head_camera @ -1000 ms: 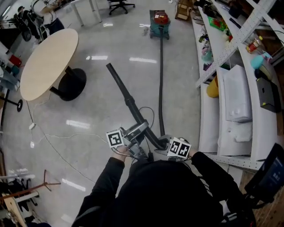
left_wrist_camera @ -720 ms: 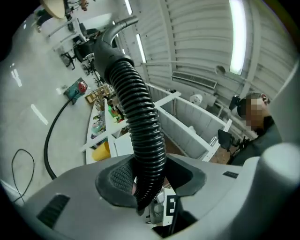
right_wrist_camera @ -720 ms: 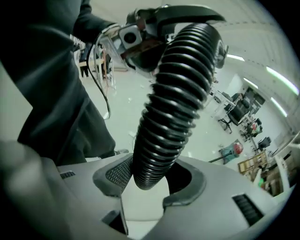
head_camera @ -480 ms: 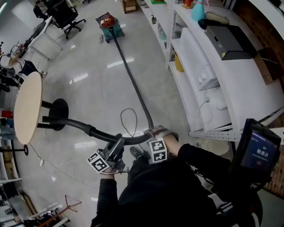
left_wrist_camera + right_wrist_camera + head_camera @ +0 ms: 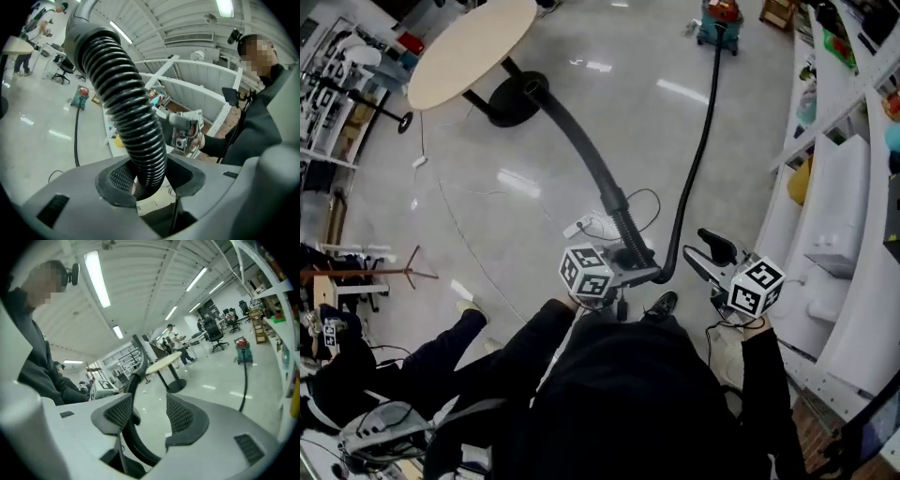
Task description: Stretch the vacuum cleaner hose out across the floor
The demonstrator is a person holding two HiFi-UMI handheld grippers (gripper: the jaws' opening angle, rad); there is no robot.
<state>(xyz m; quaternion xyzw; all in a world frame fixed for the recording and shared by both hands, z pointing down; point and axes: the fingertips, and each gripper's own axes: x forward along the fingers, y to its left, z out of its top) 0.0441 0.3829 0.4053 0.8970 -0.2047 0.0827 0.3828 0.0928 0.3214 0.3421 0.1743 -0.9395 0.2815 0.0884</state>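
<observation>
Head view: the hose (image 5: 705,122) runs from the vacuum cleaner (image 5: 719,21) across the floor and curls up to the person. Both sleeved arms reach forward. The wand (image 5: 572,131) points at the round table (image 5: 469,52), with shelving (image 5: 839,234) on the right. The left gripper (image 5: 639,272) is clamped on the ribbed hose. The right gripper (image 5: 705,255) is just beside it, jaws apart and empty.

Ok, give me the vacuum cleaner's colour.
The vacuum cleaner is teal with a red top; head view shows it best.
</observation>
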